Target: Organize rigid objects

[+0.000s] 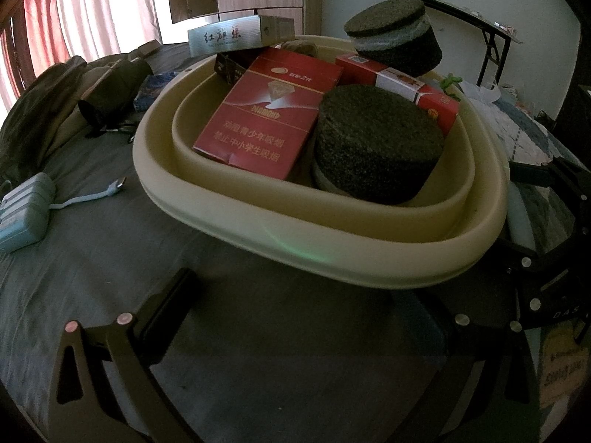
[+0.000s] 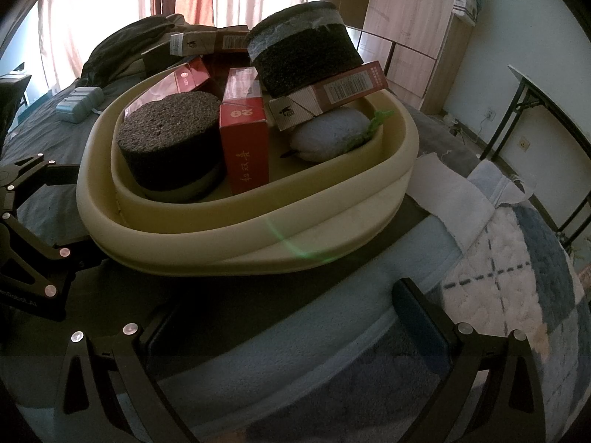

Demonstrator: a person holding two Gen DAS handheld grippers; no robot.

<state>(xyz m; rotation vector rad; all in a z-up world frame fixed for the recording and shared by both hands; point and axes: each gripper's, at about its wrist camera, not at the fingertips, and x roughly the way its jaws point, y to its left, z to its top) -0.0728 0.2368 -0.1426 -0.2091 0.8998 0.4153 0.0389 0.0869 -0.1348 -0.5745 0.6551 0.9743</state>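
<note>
Two claws: both sit low at the near edge of a cream basin (image 1: pixel 229 199), each aimed at it from its own side.
Left claw (image 1: pixel 306 306): fingers spread wide apart, holding nothing; the basin's front rim lies just ahead of the gap, and I cannot tell if a finger touches it.
Right claw (image 2: pixel 291 310): fingers likewise wide apart and empty, just short of the basin's near wall.
Basin: oval, smooth matte plastic with a doubled, rolled rim; it rests on a bed with a grey sheet (image 1: pixel 110 243).
Contents: crowded. A dark, grainy foam cylinder (image 1: pixel 376 147) stands at the front, beside a glossy red carton (image 1: pixel 269 110) leaning flat. A second foam cylinder (image 2: pixel 303 48), with a pale grey band, sits tilted on a red-and-white carton (image 2: pixel 332 92) bridging the far rim. A narrow red box (image 2: pixel 243 136) stands upright mid-basin. A pale rounded pouch (image 2: pixel 332 133) lies under the bridging carton.
Bed extras: a pale blue power bank (image 1: pixel 22 214) with a short cable lies well apart from the basin; a patchwork quilt (image 2: pixel 517 277) lies on the right side.
</note>
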